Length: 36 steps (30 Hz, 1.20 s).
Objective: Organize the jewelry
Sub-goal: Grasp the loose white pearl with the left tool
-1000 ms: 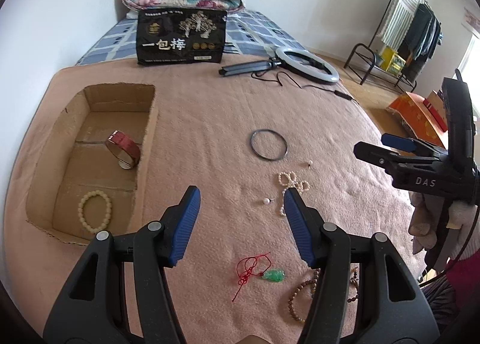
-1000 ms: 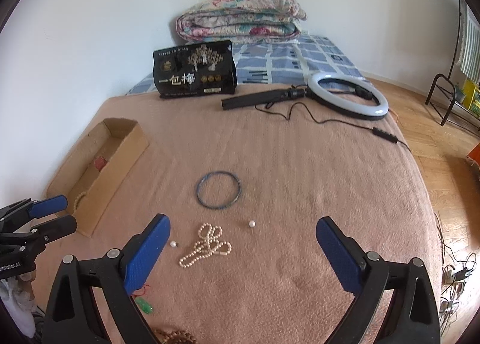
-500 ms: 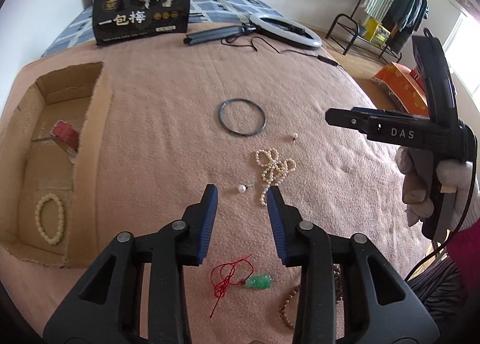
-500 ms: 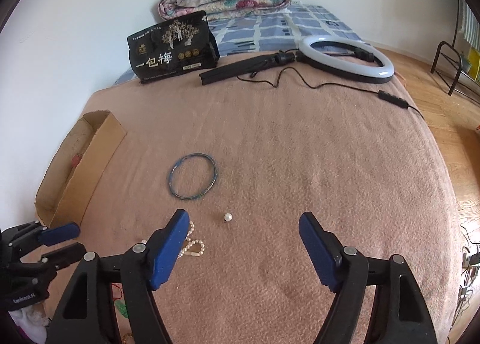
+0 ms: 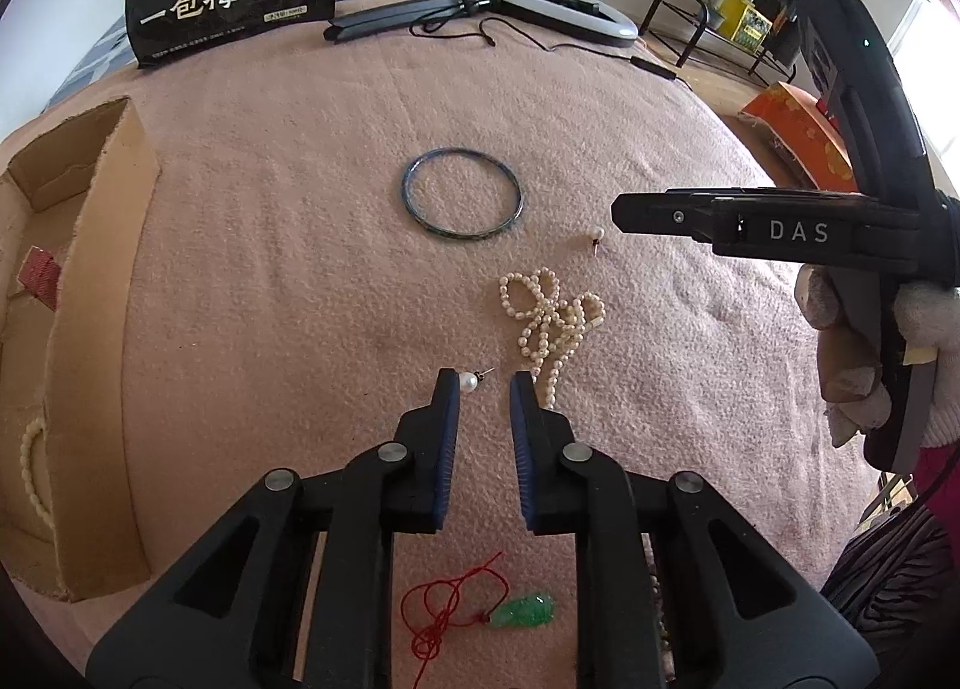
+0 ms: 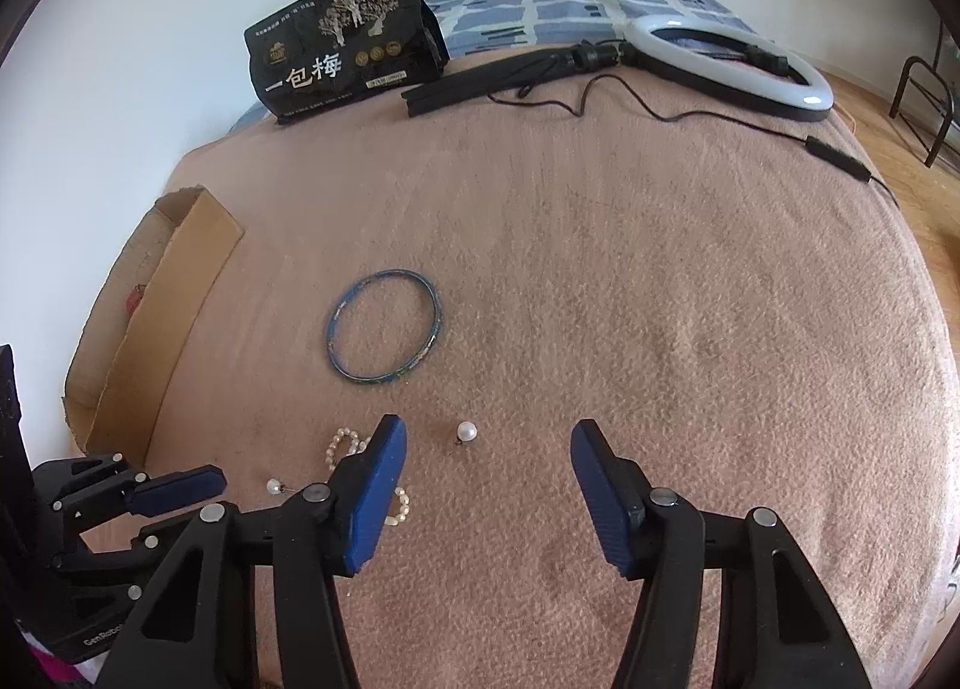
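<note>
1. Pink blanket [image 5: 300, 245] covers the bed where the jewelry lies; a cardboard box [image 5: 96, 329] sits at its left edge with a bead bracelet [image 5: 30, 467] and a red item inside.
2. My left hand-held gripper [image 5: 485, 383] points down at a pearl earring [image 5: 469, 383]. Its jaws are closing, nearly together; the pearl lies at the left fingertip, just ahead of the gap, and the pads do not press it yet.
3. My right hand-held gripper [image 6: 489, 449] is closing too, jaws half apart. A second pearl earring [image 6: 466, 431] lies on the blanket between its tips, ungripped.
4. A pearl necklace [image 5: 549, 317] lies bunched between the two earrings, beside my left gripper's right finger.
5. A blue bangle [image 6: 384, 327] lies farther out, apart from the pearls.
6. A red-corded green pendant [image 5: 522, 612] lies under my left gripper.
</note>
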Tool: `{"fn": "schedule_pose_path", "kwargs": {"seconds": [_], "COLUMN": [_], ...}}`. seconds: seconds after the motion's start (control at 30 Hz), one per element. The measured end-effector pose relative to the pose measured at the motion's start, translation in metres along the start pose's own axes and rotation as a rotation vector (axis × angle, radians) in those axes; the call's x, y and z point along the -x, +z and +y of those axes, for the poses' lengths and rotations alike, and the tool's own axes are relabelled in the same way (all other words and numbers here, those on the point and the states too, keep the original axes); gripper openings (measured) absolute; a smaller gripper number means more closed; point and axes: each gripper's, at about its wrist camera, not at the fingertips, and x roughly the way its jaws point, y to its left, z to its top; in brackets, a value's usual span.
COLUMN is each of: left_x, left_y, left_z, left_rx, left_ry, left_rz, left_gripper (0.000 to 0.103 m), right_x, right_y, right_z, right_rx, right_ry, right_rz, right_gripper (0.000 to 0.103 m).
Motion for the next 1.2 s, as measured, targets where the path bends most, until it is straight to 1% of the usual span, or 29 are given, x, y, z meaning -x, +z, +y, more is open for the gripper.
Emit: {"fn": "schedule_pose_path", "kwargs": {"seconds": [0.17, 0.23, 0.5, 0.7, 0.97, 1.2], "left_x": [-0.01, -0.012, -0.026, -0.03, -0.033, -0.033], "left_y": [0.0, 0.0, -0.002, -0.001, -0.002, -0.003], "left_z": [0.0, -0.002, -0.004, -0.002, 0.0, -0.001], "left_rx": [-0.007, -0.018, -0.042, -0.036, -0.04, -0.047], "left_ry": [0.007, 0.01, 0.036, 0.045, 0.045, 0.051], "left_rz": [0.017, 0.019, 0.044, 0.04, 0.04, 0.035], "left_gripper": [0.016, 0.016, 0.016, 0.014, 0.01, 0.01], "right_x": [-0.01, -0.014, -0.022, -0.026, -0.033, -0.034], "right_y": [0.001, 0.001, 0.001, -0.001, -0.004, -0.005], "right_z": [0.0, 0.001, 0.002, 0.008, 0.023, 0.026], "right_rx": [-0.002, 0.004, 0.019, 0.066, 0.175, 0.191], "right_ry": [0.012, 0.016, 0.002, -0.029, -0.104, -0.12], "right_rz": [0.02, 0.026, 0.038, 0.028, 0.017, 0.013], "right_gripper": [0.054, 0.051, 0.046, 0.045, 0.041, 0.032]}}
